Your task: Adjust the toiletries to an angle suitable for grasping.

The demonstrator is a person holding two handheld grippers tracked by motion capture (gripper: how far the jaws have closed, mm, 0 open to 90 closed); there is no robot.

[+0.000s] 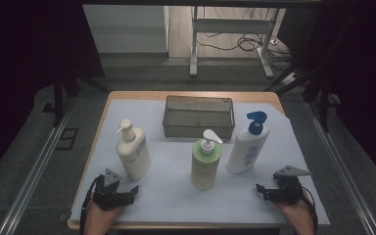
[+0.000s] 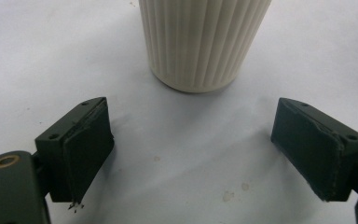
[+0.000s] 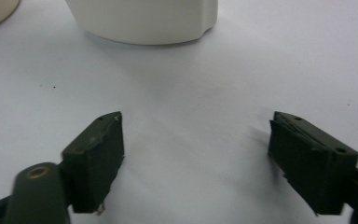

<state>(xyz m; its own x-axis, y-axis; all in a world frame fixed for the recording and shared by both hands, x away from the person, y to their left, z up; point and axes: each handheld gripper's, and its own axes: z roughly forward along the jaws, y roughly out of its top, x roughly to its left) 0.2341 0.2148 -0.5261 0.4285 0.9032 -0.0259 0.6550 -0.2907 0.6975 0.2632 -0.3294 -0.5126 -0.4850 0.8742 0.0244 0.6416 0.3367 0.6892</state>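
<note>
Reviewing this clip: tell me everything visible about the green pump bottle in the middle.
The green pump bottle is a pale green cylinder, seemingly plastic, with faint label print and a white pump head whose spout points right. It stands upright on the white sheet at the table's middle, in front of the mesh basket. In the high view its right side sits very close to the blue-pump bottle; contact cannot be told. Neither gripper touches it.

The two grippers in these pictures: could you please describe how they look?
Each is dark, nearly black. The left gripper and right gripper each carry a grey three-cornered plate on top, with a black cable trailing back along the hand. Each has two blocky jaws with flat pads and a brass-coloured rivet near the base.
</note>
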